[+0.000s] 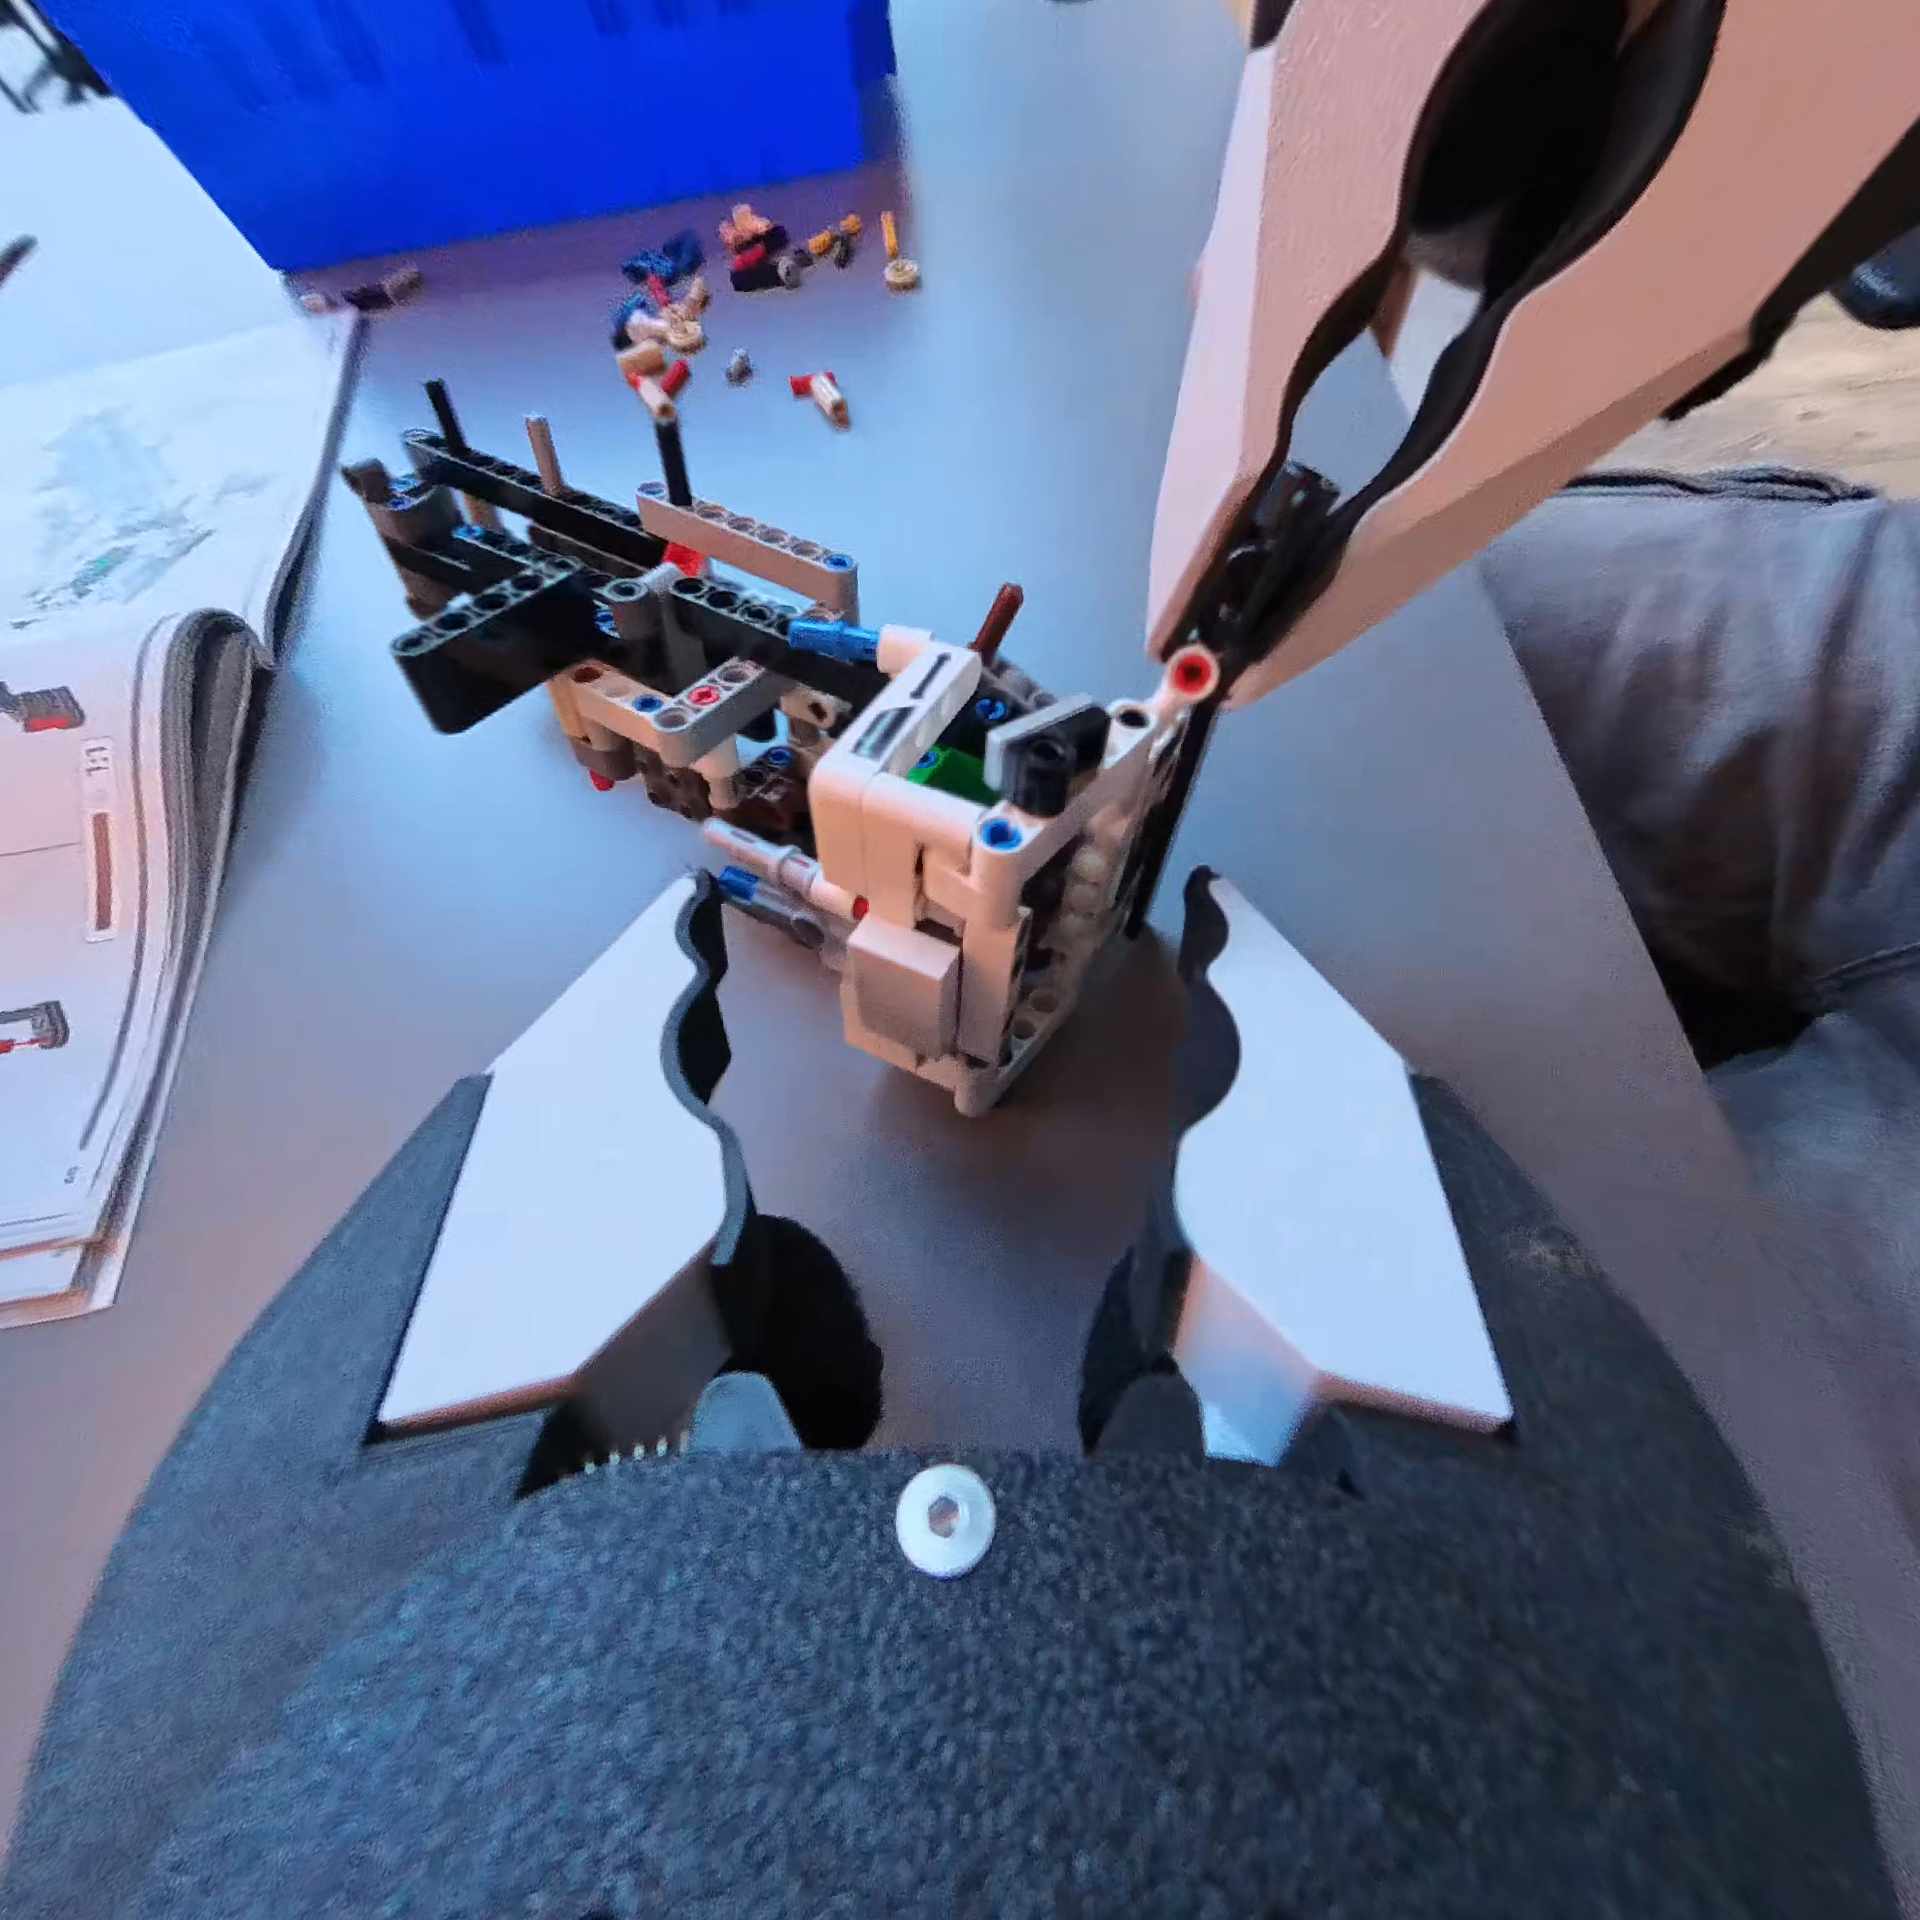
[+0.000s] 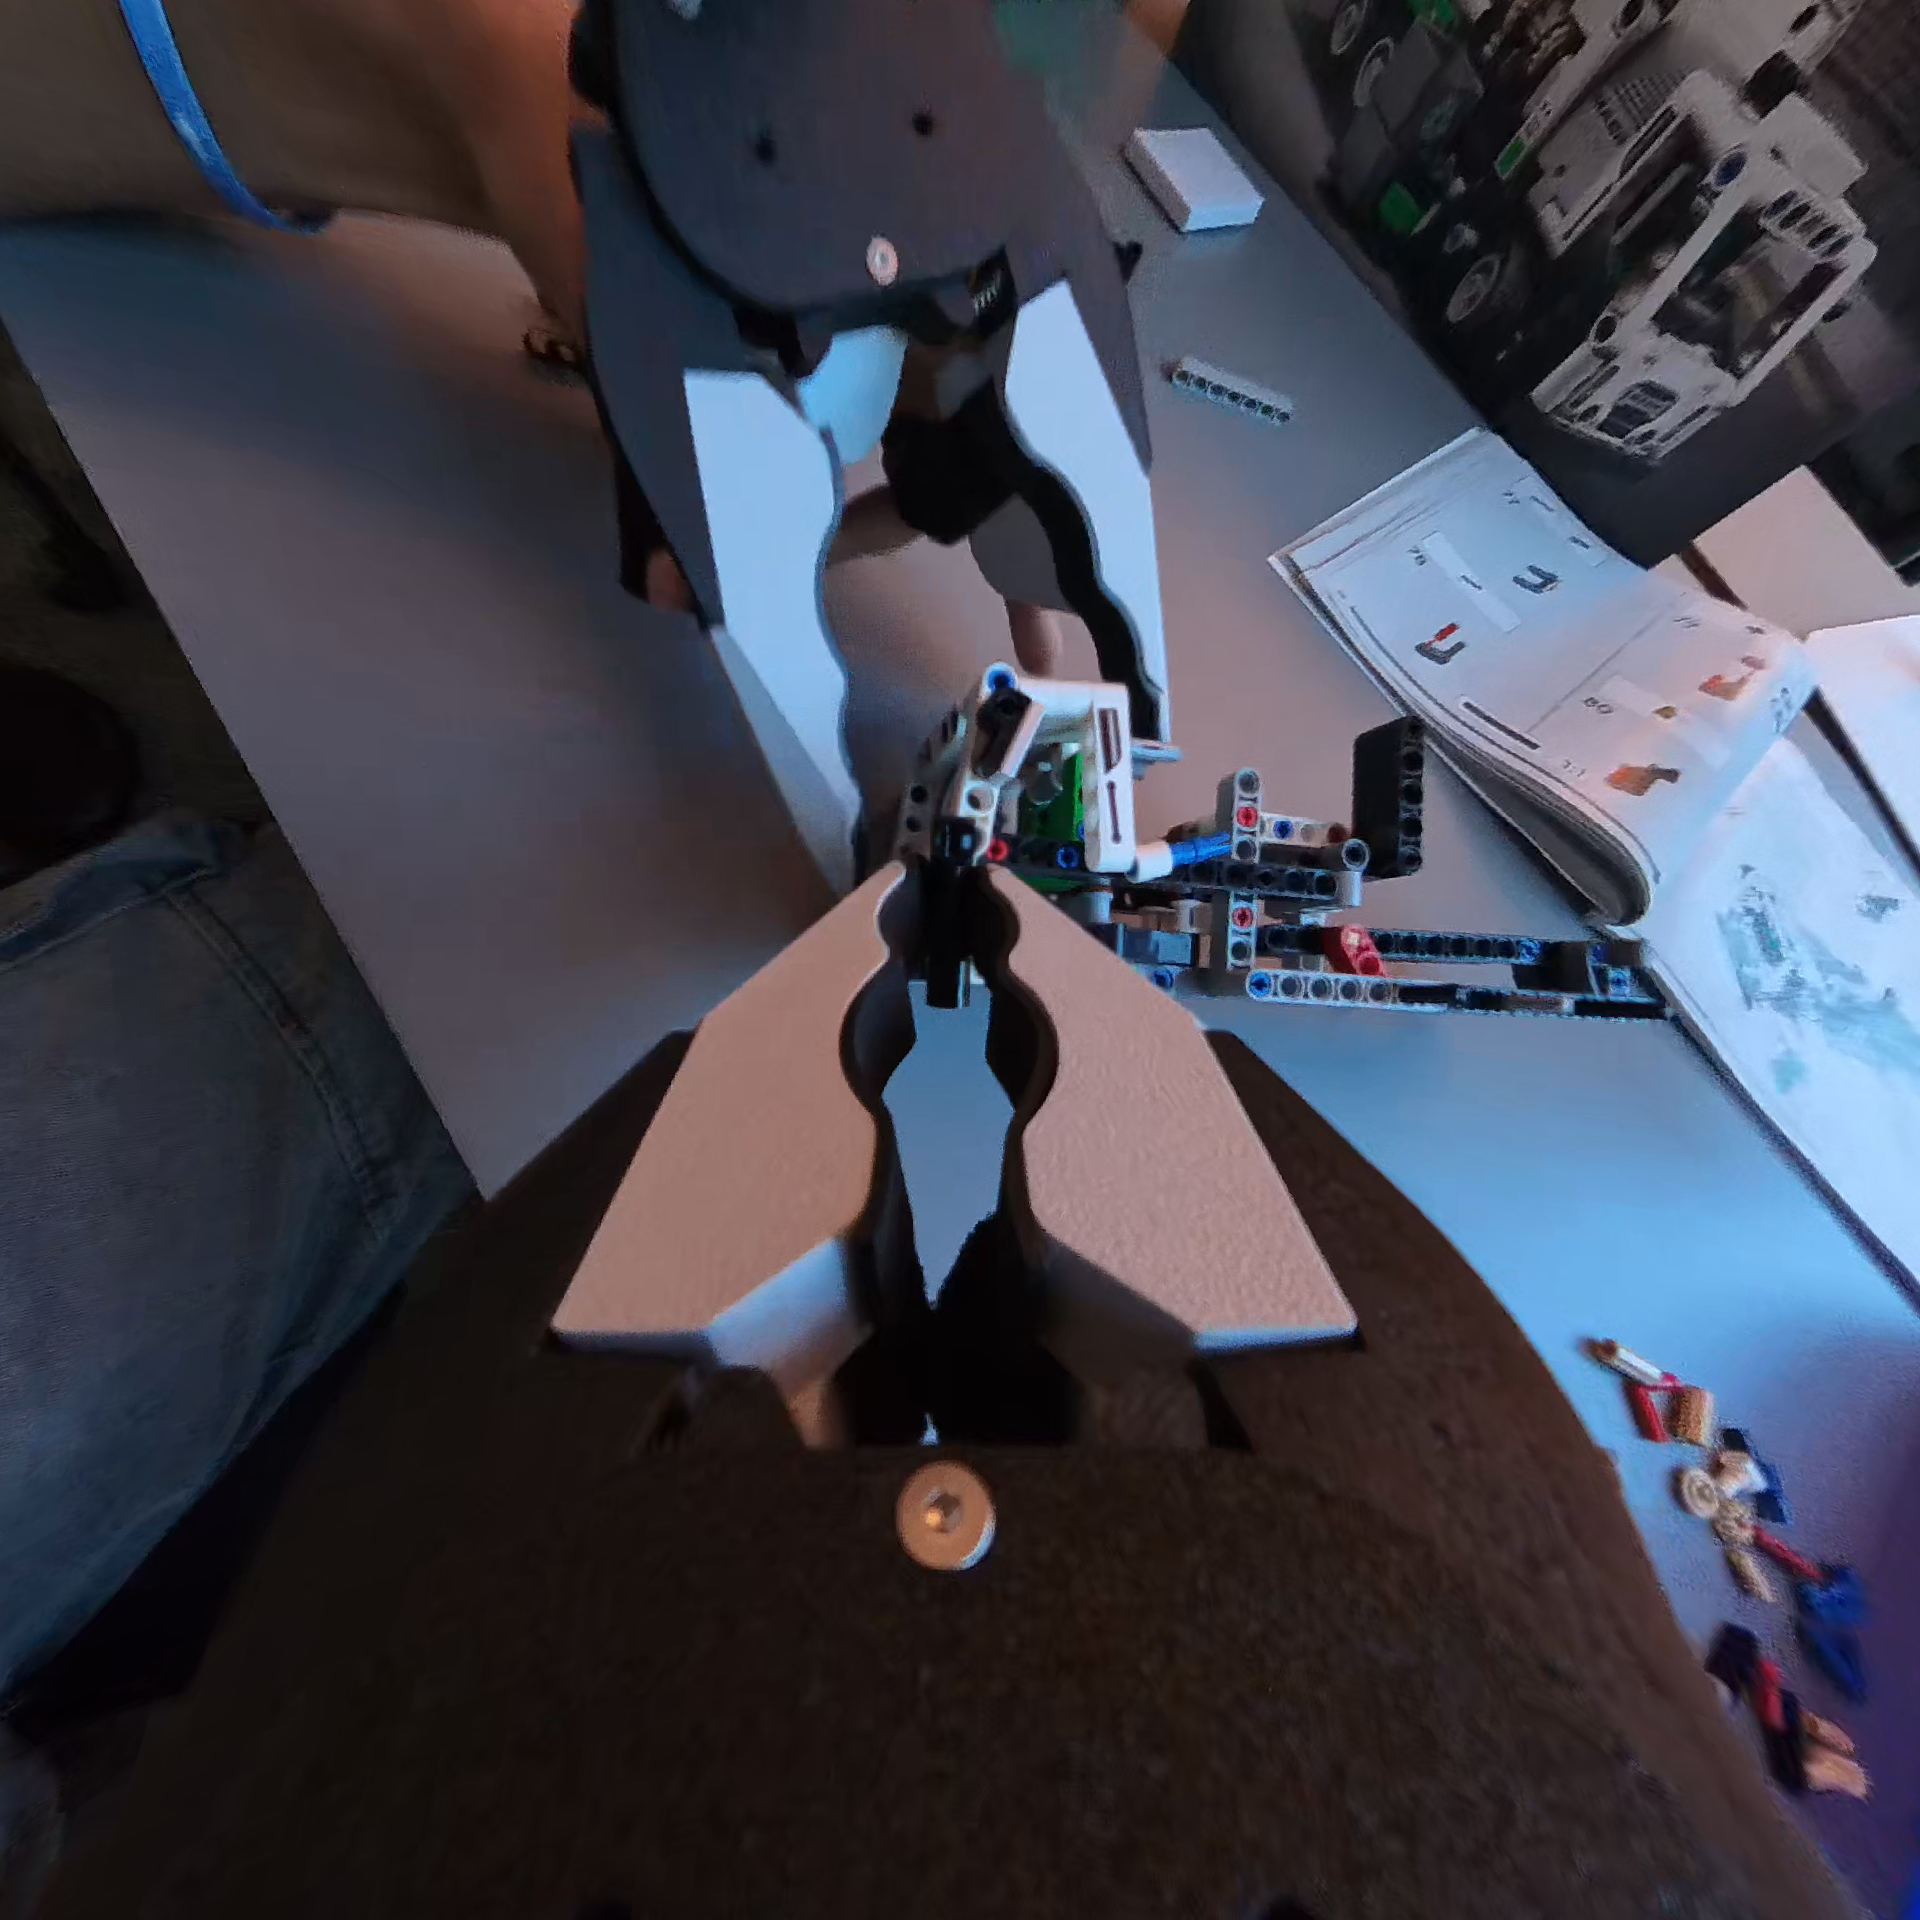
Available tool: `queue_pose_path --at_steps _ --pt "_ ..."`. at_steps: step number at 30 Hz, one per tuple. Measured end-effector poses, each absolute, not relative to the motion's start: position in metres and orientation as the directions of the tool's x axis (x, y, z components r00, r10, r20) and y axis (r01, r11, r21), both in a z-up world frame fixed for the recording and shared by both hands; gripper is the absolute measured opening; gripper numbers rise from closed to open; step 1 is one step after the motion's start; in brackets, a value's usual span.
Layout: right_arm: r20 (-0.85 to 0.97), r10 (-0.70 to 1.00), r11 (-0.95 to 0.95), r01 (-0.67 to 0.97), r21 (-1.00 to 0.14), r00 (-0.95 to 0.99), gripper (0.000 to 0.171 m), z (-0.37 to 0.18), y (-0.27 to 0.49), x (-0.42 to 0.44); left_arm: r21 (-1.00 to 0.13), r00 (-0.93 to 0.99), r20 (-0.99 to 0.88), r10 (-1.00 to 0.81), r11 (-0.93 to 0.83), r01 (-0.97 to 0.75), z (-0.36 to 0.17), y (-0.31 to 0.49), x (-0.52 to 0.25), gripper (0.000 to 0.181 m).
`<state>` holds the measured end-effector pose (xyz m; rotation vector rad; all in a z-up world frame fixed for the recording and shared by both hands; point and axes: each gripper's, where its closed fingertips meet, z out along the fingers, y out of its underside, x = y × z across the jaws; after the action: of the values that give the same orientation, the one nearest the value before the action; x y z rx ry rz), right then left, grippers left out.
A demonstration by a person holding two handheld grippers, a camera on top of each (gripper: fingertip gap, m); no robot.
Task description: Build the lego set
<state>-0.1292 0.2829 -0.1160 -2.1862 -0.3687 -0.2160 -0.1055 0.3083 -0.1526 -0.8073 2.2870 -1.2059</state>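
My right gripper (image 2: 943,883) clamps a black pin (image 2: 943,940) against the model (image 1: 935,831) just ahead, seating it, while my left gripper (image 1: 951,894), spread wide, straddles the model's near end to steady it.

Your left gripper (image 1: 951,914) is spread wide, its fingers low over the grey table (image 1: 1351,727) on either side of the white end of the lego model (image 1: 935,894), touching nothing. Your right gripper (image 1: 1210,665) reaches in from the upper right, pinched on a black piece (image 1: 1262,551) at the model's top corner, beside a red pin (image 1: 1192,673). The model's dark beams stretch away toward loose small parts (image 1: 727,301) and a blue box (image 1: 468,114). An open instruction booklet (image 1: 125,644) lies to the left.
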Motion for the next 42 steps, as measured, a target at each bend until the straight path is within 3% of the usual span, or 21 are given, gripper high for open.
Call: queue_pose_path --at_steps 1,5,14,19,32,36,42 --pt "0.281 0.179 -0.561 0.332 -0.758 0.943 0.006 -0.115 0.284 -0.128 -0.847 -0.727 -0.108 -0.678 0.446 -0.289 -0.153 0.306 -0.103 0.085" --pt "0.278 0.180 -0.587 0.329 -0.739 0.944 0.006 -0.117 0.283 -0.125 -0.867 -0.690 -0.094 -0.718 0.399 -0.297 -0.151 0.304 -0.094 0.080" --pt "0.112 0.107 -0.698 0.154 -0.700 0.988 0.006 -0.118 0.279 -0.121 -0.872 -0.665 -0.093 -0.741 0.383 -0.304 -0.151 0.302 -0.092 0.079" --pt "0.138 0.121 -0.741 0.182 -0.647 0.983 0.006 -0.119 0.280 -0.120 -0.874 -0.662 -0.086 -0.745 0.375 -0.309 -0.151 0.302 -0.092 0.079" --pt "0.047 0.124 -0.695 0.121 -0.709 0.991 0.006 -0.122 0.280 -0.120 -0.874 -0.649 -0.077 -0.757 0.365 -0.322 -0.152 0.303 -0.090 0.078" --pt "0.092 0.140 -0.701 0.164 -0.694 0.986 0.006 -0.123 0.280 -0.121 -0.874 -0.648 -0.077 -0.758 0.364 -0.323 -0.152 0.303 -0.090 0.078" --pt "-0.057 0.163 -0.702 0.076 -0.708 0.985 0.006 -0.123 0.280 -0.121 -0.874 -0.644 -0.081 -0.760 0.366 -0.321 -0.152 0.304 -0.090 0.078"
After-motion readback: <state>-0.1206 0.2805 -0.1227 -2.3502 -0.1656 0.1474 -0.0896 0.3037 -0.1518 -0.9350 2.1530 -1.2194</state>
